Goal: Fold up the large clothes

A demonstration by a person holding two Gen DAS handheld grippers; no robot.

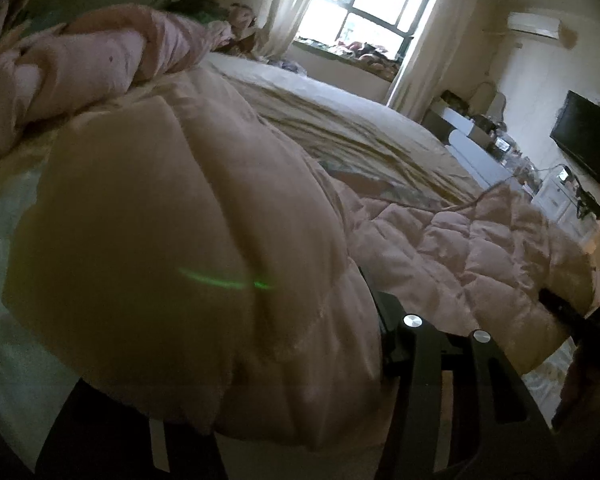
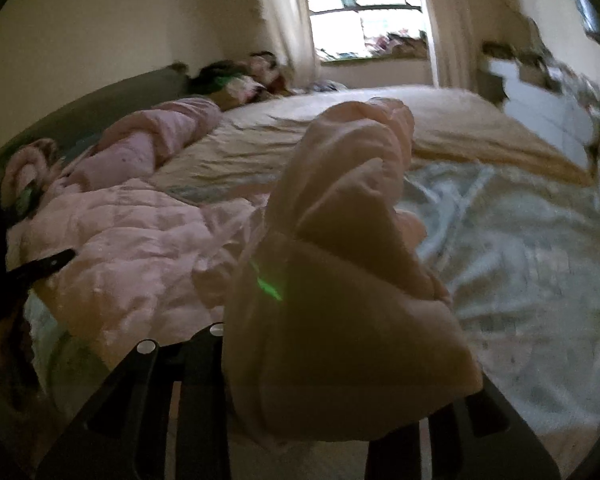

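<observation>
Left claw (image 1: 300, 392) pinches a thick fold of the pink quilted coat (image 1: 204, 240), whose puffy bulk swells up right in front of its camera and hides the fingertips; only the dark finger bases with their two silver bolts show below the cloth; the rest of the coat trails off to the right across the bed (image 1: 340, 120), quilted panels lying flat on the sheet. Right claw (image 2: 328, 412) likewise grips a bunched, upright wad of the same pink coat (image 2: 340, 280) between its dark fingers (the tips are buried in fabric, so how closely they stand is not visible, but the cloth is plainly clamped); from there the garment spreads leftward over the mattress, where the other claw's black tip pokes in at the edge. A green streak of light falls on the fabric in both views. Farther up the bed a rumpled pink blanket (image 2: 160, 136) lies along the dark headboard (image 2: 100, 100); a beige cover (image 2: 460, 120) lies across the far half, pale blue-green sheet (image 2: 520, 248) nearer; beyond stand a bright curtained window (image 1: 364, 4), a wall-mounted television (image 1: 588, 144) and a white cabinet (image 1: 472, 148) cluttered on top.
</observation>
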